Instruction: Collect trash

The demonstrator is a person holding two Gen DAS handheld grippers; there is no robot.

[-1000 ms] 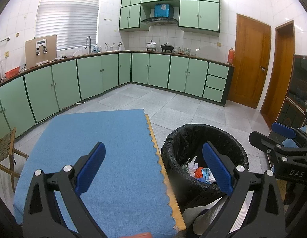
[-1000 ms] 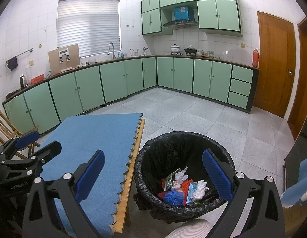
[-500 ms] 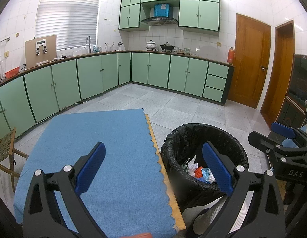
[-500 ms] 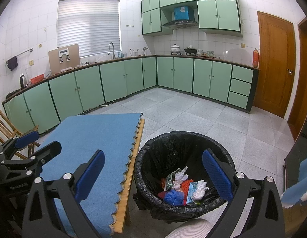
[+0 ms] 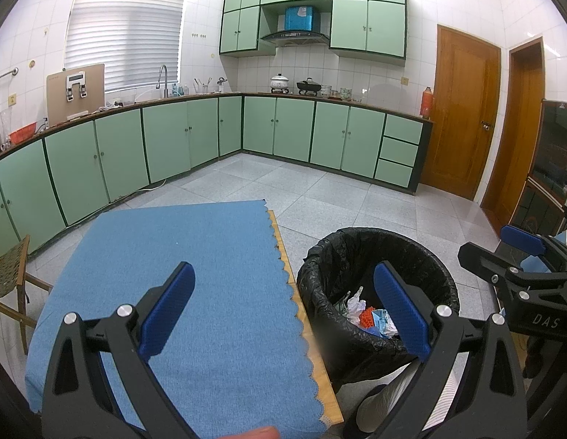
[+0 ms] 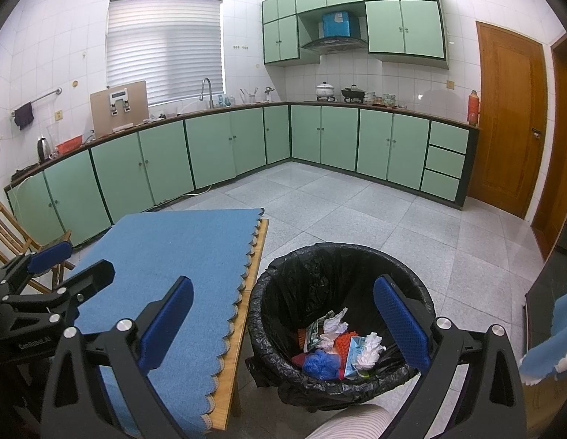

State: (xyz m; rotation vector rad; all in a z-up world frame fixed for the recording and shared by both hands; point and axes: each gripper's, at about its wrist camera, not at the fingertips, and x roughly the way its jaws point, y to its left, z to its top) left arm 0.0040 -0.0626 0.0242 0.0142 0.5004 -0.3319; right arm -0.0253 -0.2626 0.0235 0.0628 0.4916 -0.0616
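Note:
A black-lined trash bin (image 5: 356, 252) (image 6: 320, 267) stands on the floor by the table's right edge. Inside lie crumpled white paper (image 6: 332, 325), a blue wad (image 6: 320, 362), orange scraps (image 6: 343, 340) and a small carton (image 6: 353, 355). My left gripper (image 5: 283, 307) hangs open above the table edge and the bin, nothing between its blue pads. My right gripper (image 6: 283, 320) is open above the bin, holding nothing. Each gripper shows at the edge of the other's view: the right one (image 5: 517, 252), the left one (image 6: 52, 267).
A blue scalloped cloth (image 5: 181, 285) covers the wooden table (image 6: 243, 325). A wooden chair (image 6: 8, 234) stands at the left. Green cabinets (image 5: 283, 128) line the far walls, and wooden doors (image 5: 462, 109) are at the right. A striped sleeve (image 6: 353, 424) shows below.

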